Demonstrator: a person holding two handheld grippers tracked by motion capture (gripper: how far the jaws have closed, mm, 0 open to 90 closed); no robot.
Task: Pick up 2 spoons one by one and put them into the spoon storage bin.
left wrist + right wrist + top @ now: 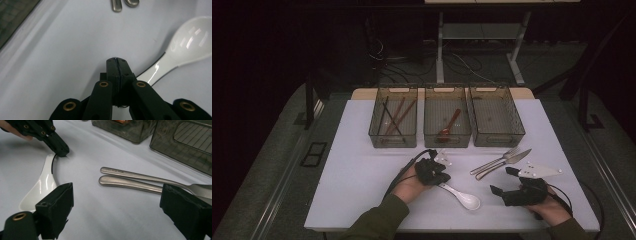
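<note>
A white ceramic spoon (pixel 464 199) (pixel 190 42) (pixel 41 185) lies on the white table, bowl toward the near edge. My left gripper (pixel 441 180) (pixel 117 60) is shut with nothing between its jaws; its tip rests on the table just beside the spoon's handle end, and it also appears in the right gripper view (pixel 61 151). My right gripper (pixel 504 181) (pixel 120 207) is open wide, low over the table right of the spoon. A steel fork (pixel 494 161) (pixel 130 173) and knife (pixel 508 161) (pixel 127 182) lie side by side just beyond it.
Three dark see-through bins stand in a row at the back: the left bin (pixel 393 141) holds chopsticks (pixel 394 117), the middle bin (pixel 447 141) a brown spoon (pixel 449 125), and the right bin (pixel 499 141) holds nothing I can see.
</note>
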